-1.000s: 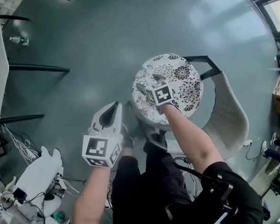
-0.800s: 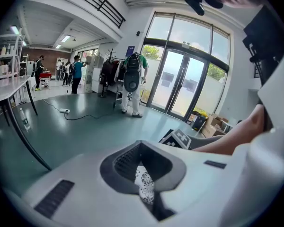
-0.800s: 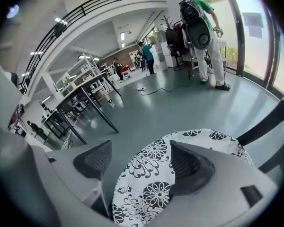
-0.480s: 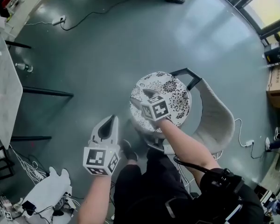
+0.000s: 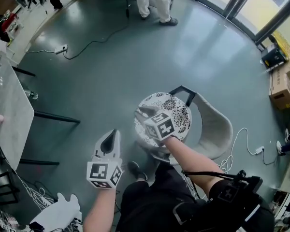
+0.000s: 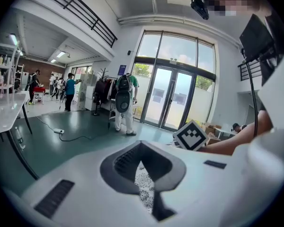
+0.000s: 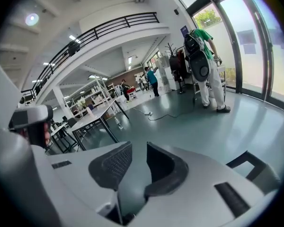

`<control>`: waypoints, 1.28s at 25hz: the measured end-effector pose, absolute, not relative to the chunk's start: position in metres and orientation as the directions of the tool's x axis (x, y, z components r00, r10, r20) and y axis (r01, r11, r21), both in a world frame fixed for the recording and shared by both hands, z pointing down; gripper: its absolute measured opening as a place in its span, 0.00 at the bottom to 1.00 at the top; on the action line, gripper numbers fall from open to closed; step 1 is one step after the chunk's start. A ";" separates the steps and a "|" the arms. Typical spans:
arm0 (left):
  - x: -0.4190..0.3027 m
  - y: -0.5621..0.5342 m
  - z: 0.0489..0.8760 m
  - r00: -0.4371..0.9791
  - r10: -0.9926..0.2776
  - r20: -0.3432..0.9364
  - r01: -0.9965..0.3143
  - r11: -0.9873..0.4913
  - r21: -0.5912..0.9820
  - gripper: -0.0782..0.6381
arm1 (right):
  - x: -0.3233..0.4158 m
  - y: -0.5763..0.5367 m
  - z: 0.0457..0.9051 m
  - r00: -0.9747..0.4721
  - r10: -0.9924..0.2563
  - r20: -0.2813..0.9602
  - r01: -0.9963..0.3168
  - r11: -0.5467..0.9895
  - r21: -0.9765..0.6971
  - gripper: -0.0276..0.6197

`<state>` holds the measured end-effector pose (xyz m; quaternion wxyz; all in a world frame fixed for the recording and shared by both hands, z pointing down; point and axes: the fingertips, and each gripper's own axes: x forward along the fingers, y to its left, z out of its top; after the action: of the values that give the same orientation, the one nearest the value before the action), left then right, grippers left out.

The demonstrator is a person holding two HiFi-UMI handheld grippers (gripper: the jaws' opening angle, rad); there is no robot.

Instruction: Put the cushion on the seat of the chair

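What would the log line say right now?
cushion: on chair seat | left gripper: shut, empty | right gripper: jaws just closed partway, empty

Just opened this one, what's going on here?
A person standing by a chair holds a gripper in each hand. The round floral cushion lies on the chair's seat, so the placing looks done. Neither gripper touches it. The right gripper hangs above the cushion; its jaws have just been closing to a narrow gap, with nothing between them. The left gripper, jaws together and empty, is held out over the floor beside the chair.
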<state>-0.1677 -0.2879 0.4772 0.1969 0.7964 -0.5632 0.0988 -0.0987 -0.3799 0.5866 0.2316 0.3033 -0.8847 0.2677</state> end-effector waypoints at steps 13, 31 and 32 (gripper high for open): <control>-0.186 -0.277 0.398 0.304 -0.922 0.240 -0.951 -0.277 0.138 0.12 | -0.104 -0.351 0.460 -0.782 -0.464 0.416 -0.601 0.738 -0.306 0.09; -0.194 -0.273 0.350 0.270 -0.944 0.191 -0.962 -0.254 0.102 0.12 | -0.089 -0.322 0.359 -0.786 -0.568 0.242 -0.615 0.758 -0.216 0.06; -0.197 -0.273 0.350 0.261 -0.946 0.194 -0.964 -0.245 0.100 0.12 | -0.091 -0.320 0.356 -0.789 -0.568 0.235 -0.612 0.763 -0.208 0.06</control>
<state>-0.1968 -0.2726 0.3499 0.0996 0.7877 -0.6062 0.0466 -0.0914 -0.3196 0.3557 0.0792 0.3153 -0.9356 0.1379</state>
